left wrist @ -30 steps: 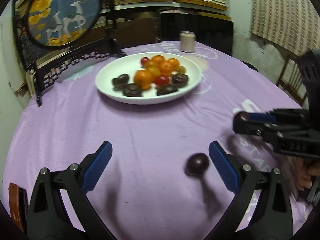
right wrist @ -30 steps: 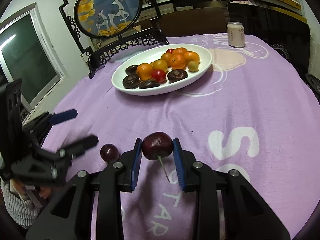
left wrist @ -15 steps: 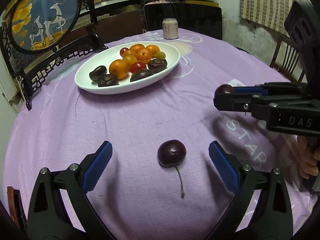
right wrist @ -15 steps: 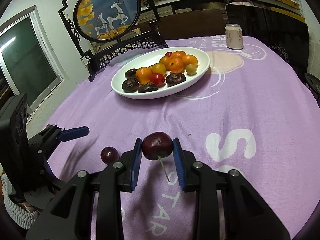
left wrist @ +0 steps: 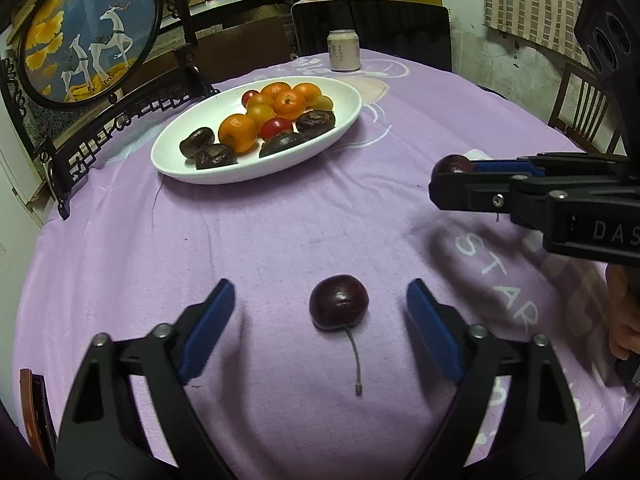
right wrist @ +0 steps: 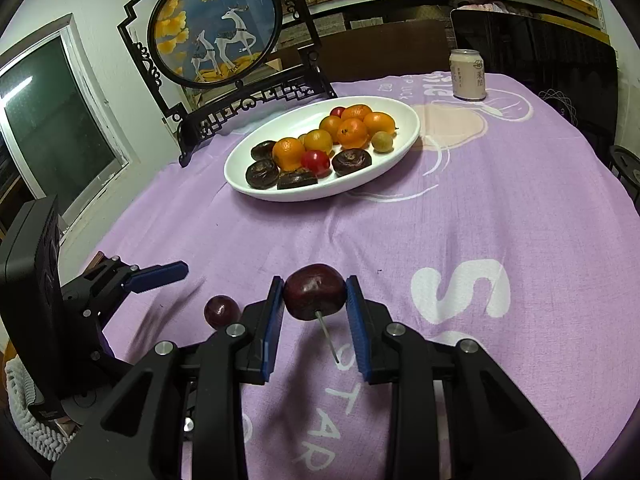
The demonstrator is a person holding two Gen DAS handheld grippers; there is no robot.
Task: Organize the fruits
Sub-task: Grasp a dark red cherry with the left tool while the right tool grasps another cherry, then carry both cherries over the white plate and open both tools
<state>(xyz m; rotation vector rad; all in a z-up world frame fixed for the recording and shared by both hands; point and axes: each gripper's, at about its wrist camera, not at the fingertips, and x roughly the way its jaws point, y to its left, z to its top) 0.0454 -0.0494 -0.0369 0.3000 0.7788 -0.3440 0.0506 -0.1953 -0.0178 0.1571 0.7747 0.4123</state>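
Through my left wrist view, left hand-held gripper (left wrist: pixel 320 312) spread wide around a loose cherry (left wrist: pixel 338 307) on the purple bench (left wrist: pixel 280 232), through my right wrist view, right hand-held gripper (right wrist: pixel 315 300) clamping a second cherry (right wrist: pixel 315 291), white fruit plate (right wrist: pixel 384 168) well beyond

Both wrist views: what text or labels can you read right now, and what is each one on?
"DAS" – on the black body of the right claw, cut off at the frame edge.
"STAR" – white letters on the purple tablecloth.
"S" – large white letter on the tablecloth, right wrist view.
Drink can – dark label characters, too small to read.
Pale lettering on the cloth near the can – too blurred.
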